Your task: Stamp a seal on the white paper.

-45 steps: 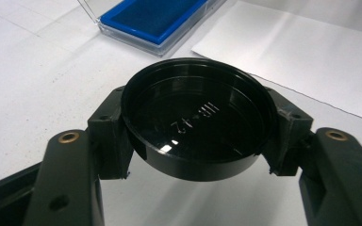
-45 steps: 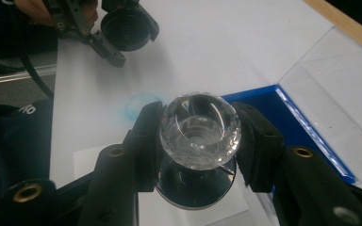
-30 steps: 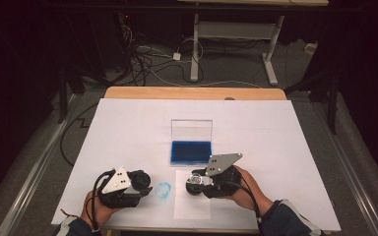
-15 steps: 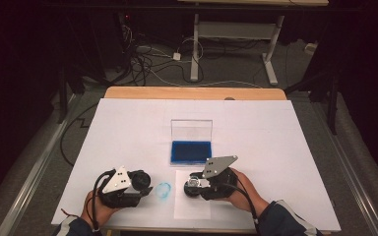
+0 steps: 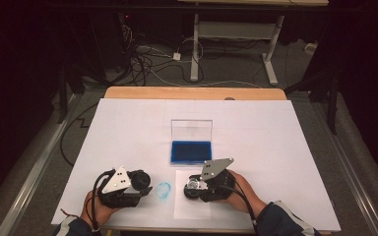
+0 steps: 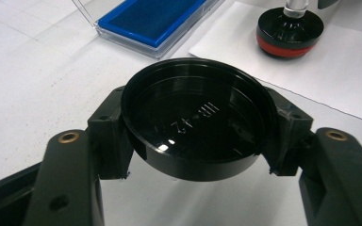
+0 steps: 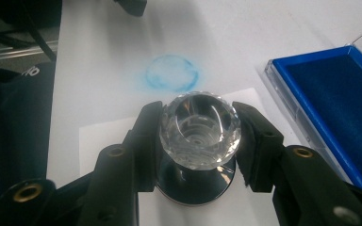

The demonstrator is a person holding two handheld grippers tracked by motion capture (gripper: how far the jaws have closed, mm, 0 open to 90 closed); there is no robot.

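1. High view: near the front edge of the white surface (image 5: 128, 123), the left gripper (image 5: 145, 183) lies low at the left, and the right gripper (image 5: 193, 186) sits over a sheet of paper (image 5: 192, 209) just right of it. A round blue ink mark (image 5: 164, 191) lies between the two grippers. A blue ink pad (image 5: 191, 152) in a clear case, lid raised, rests near the middle of the surface, just beyond the paper.

2. Left gripper view: the jaws are clamped on a round black cap (image 6: 195, 117), hollow side up, held just above the surface. Beyond it, the stamp (image 6: 290, 28) stands on the paper (image 6: 311, 66), and the ink pad (image 6: 153, 19) lies toward the far edge.

3. Right gripper view: the jaws grip the stamp's clear faceted knob (image 7: 199, 129) from both sides; its round base sits on the paper (image 7: 108, 134). The ink mark (image 7: 172, 74) lies just past the paper, the ink pad (image 7: 332, 99) at the right.
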